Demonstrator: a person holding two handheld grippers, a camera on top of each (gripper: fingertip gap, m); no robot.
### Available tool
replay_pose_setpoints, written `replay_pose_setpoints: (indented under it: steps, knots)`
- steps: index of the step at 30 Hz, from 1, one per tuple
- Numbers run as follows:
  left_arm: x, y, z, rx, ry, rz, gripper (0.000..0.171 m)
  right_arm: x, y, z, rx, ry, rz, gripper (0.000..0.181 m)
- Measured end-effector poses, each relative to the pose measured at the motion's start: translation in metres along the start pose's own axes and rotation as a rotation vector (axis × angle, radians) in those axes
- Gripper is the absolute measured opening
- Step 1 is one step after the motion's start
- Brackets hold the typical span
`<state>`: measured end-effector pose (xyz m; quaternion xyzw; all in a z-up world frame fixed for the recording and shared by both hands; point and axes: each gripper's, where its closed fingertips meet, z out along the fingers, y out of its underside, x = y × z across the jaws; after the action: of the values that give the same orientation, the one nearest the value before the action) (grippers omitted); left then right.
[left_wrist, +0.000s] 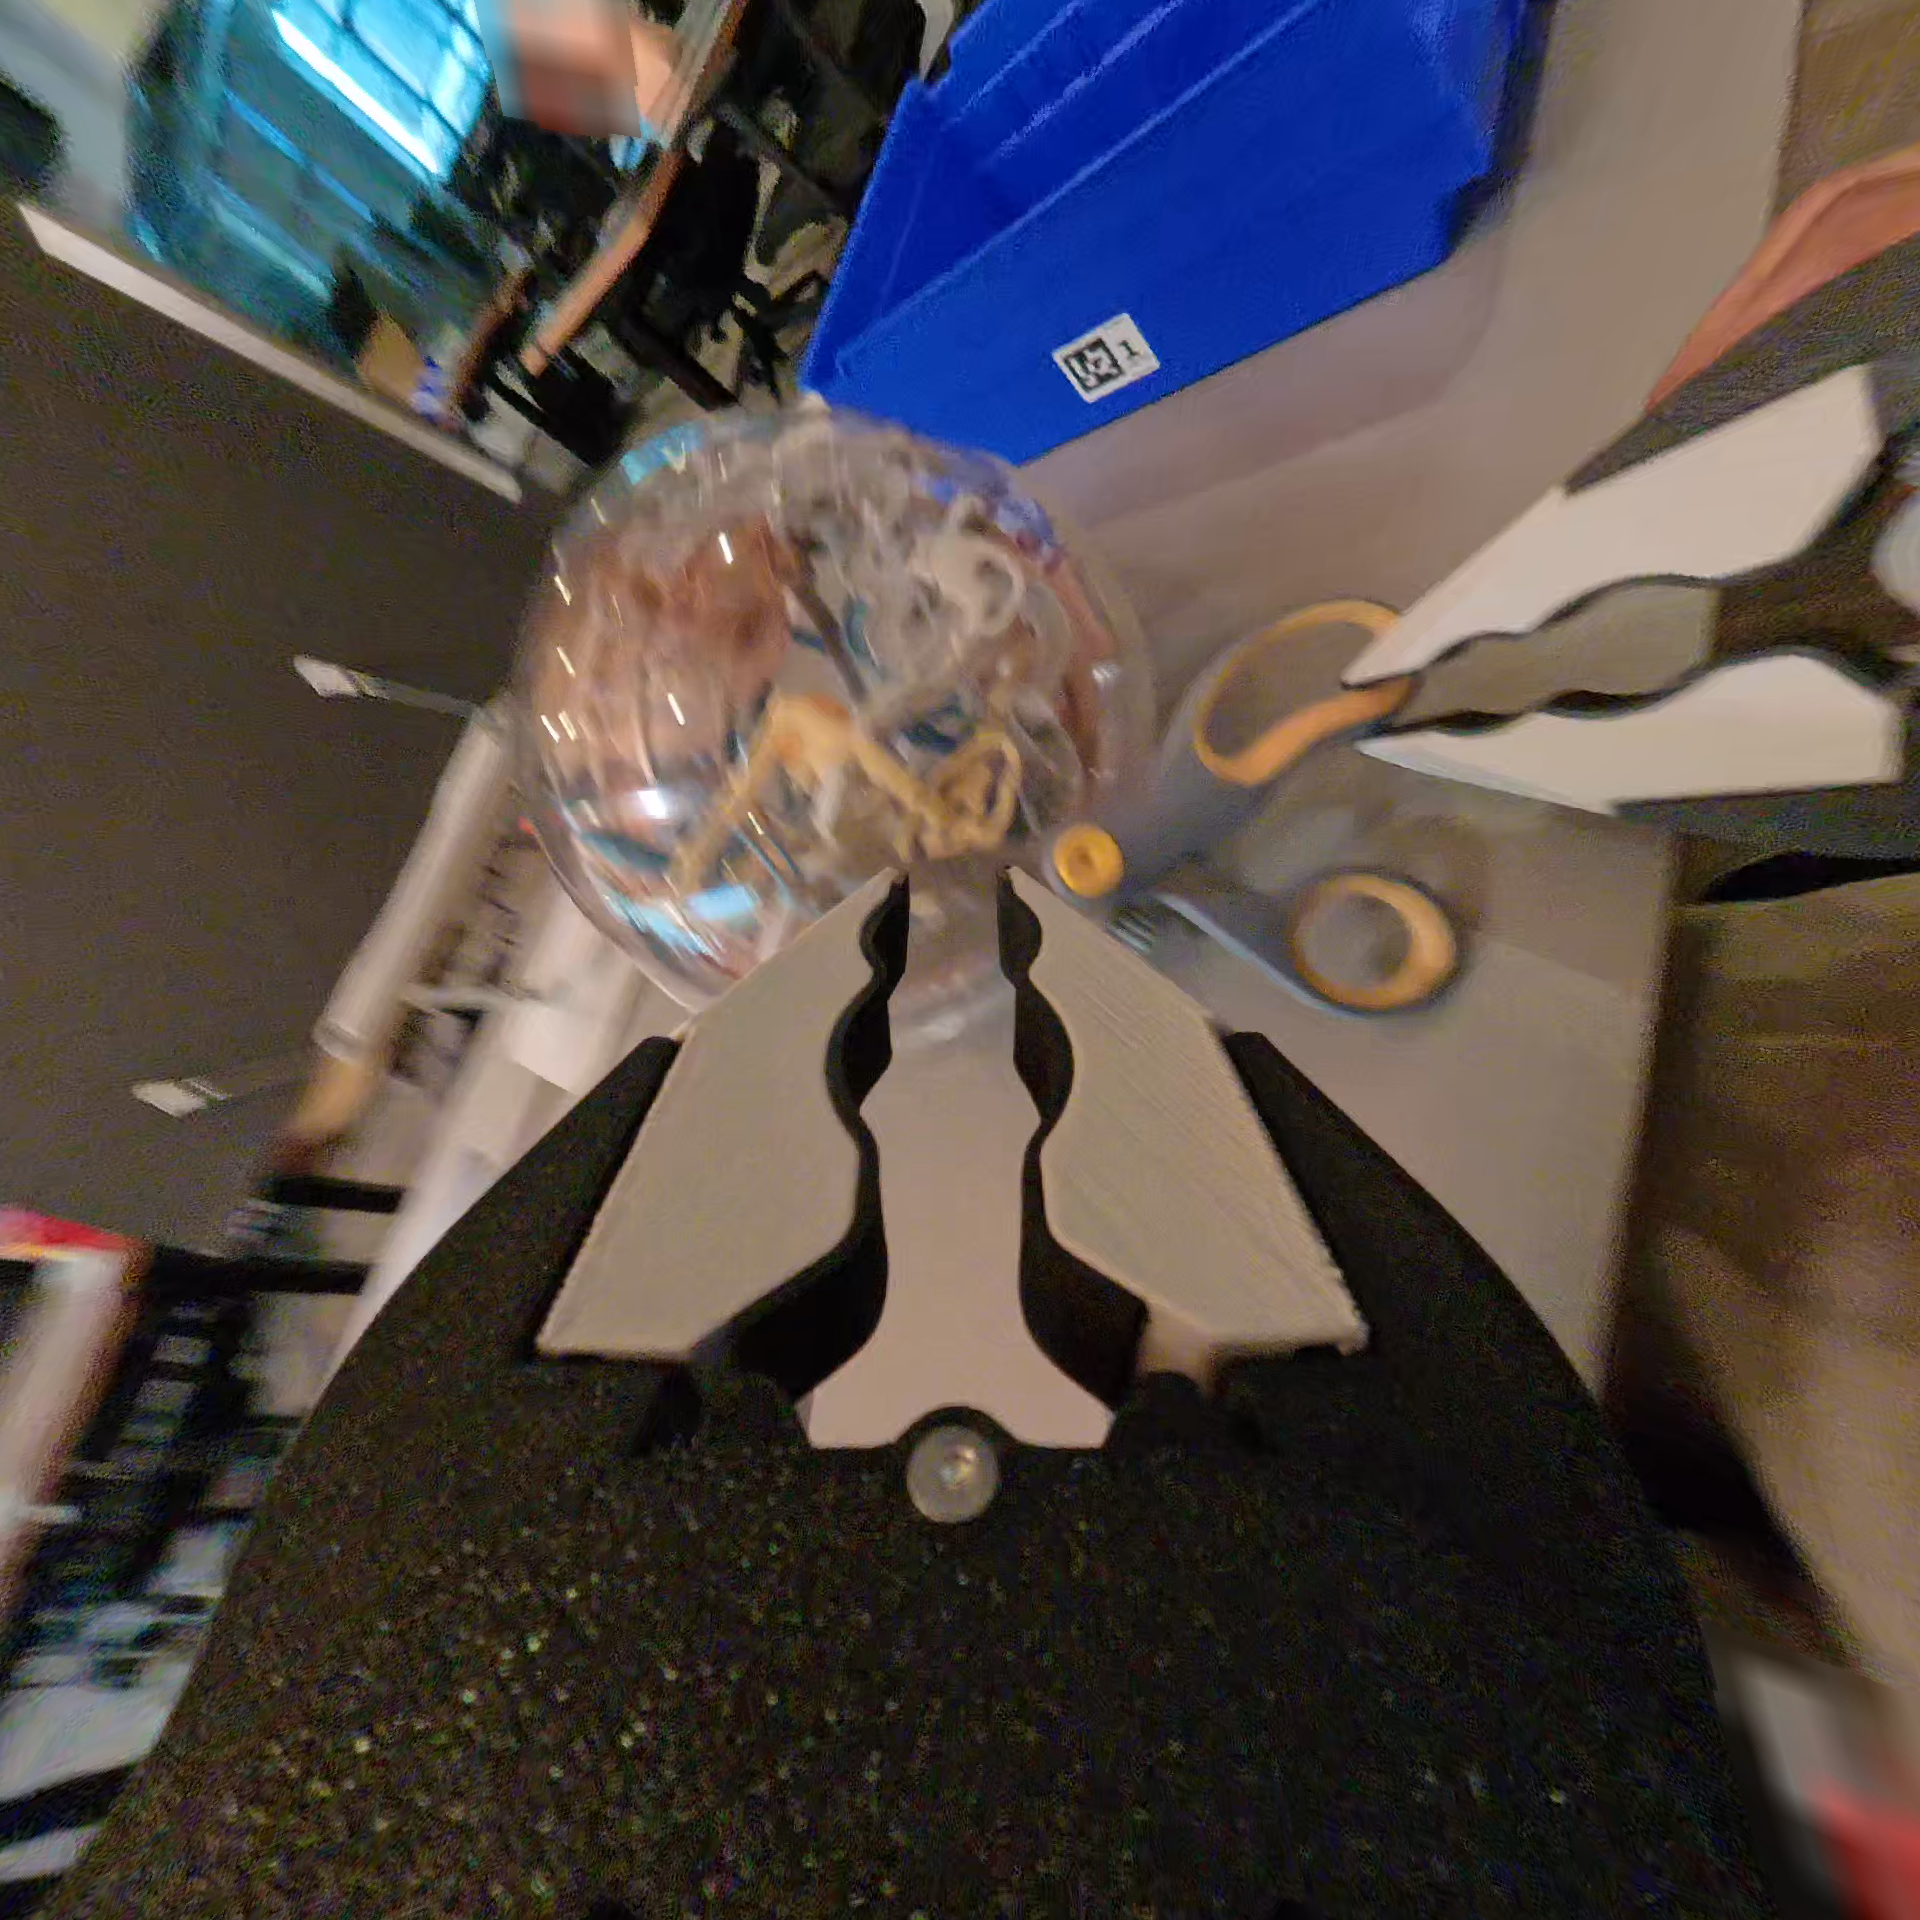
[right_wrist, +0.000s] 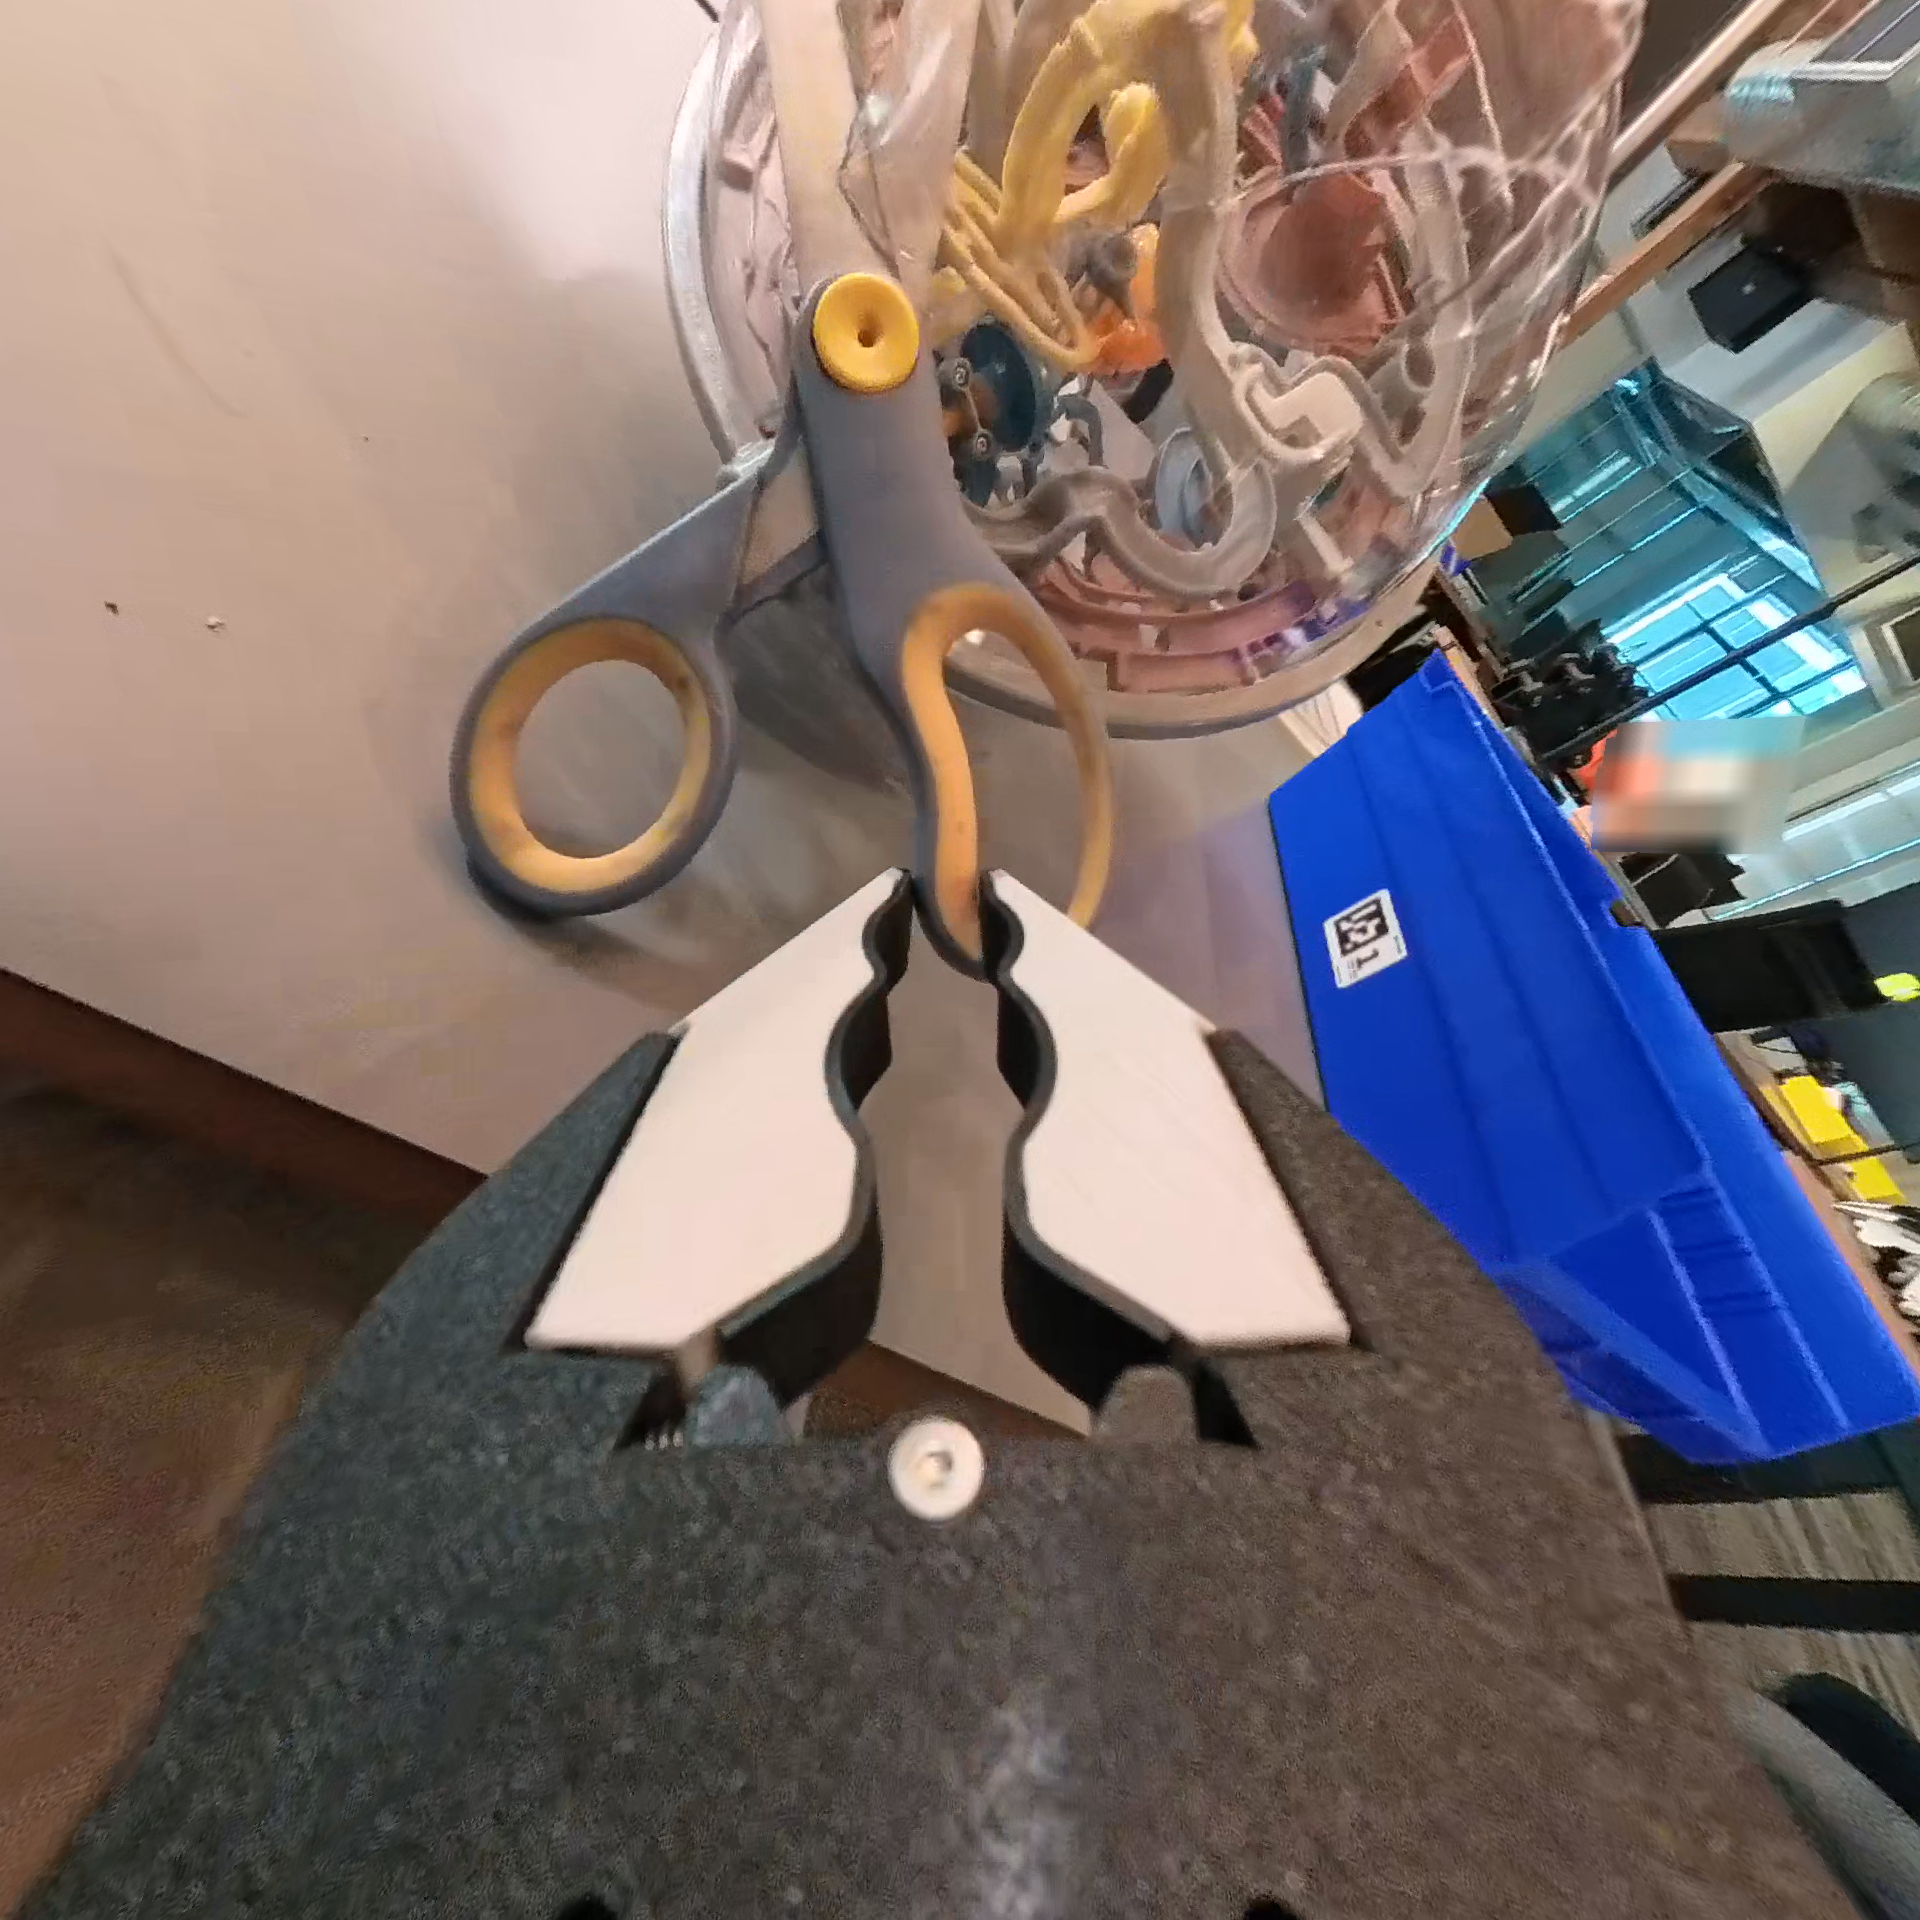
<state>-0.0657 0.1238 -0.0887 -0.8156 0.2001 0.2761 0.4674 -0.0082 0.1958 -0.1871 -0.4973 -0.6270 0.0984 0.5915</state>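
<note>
While left gripper hung with fingers slightly parted, gripping nothing, tips sat just at clear maze sphere on pale table. Sphere: rigid, slick, likely fragile. Scissors lay beside sphere, stiff, light; right gripper clenched on larger handle loop, sound hold. Blue bin stood farther right.

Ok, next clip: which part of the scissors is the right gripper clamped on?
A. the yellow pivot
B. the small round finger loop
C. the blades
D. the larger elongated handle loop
D: the right gripper has its fingertips pinched on the rim of the larger elongated loop of the scissors; the small round loop lies free beside it.
</note>
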Motion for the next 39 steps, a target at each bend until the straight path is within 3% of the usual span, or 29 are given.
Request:
replay_pose_setpoints:
  steps: [4, 6, 12, 16, 21, 23, 29, 34, 39]
  knots:
    - [0.041, 0.057, -0.004, -0.057, 0.142, -0.325, 0.014, -0.002, 0.001, 0.002, 0.023, -0.044, 0.077, 0.011]
    - [0.056, 0.069, 0.006, -0.068, 0.188, -0.470, 0.015, -0.003, 0.001, 0.003, 0.027, -0.058, 0.102, 0.012]
    - [0.073, 0.054, 0.038, 0.032, 0.452, -0.925, 0.027, -0.003, 0.002, 0.002, 0.034, -0.112, 0.181, 0.012]
    - [0.070, 0.033, 0.045, 0.151, 0.608, -1.106, 0.027, -0.005, 0.004, 0.003, 0.046, -0.179, 0.269, 0.012]
    - [0.077, 0.026, 0.056, 0.168, 0.616, -1.086, 0.025, -0.012, 0.009, 0.005, 0.048, -0.264, 0.355, 0.018]
    - [0.079, 0.028, 0.059, 0.141, 0.587, -1.054, 0.012, -0.014, 0.009, 0.004, 0.056, -0.304, 0.382, 0.019]
    - [0.078, 0.027, 0.060, 0.145, 0.552, -1.042, 0.012, -0.010, -0.003, -0.002, 0.133, -0.379, 0.476, 0.028]
    - [0.078, 0.024, 0.061, 0.162, 0.554, -1.073, 0.011, -0.022, -0.011, -0.001, 0.109, -0.427, 0.494, 0.061]
    - [0.082, 0.022, 0.062, 0.151, 0.563, -1.043, 0.011, -0.031, -0.008, 0.007, 0.060, -0.466, 0.488, 0.071]
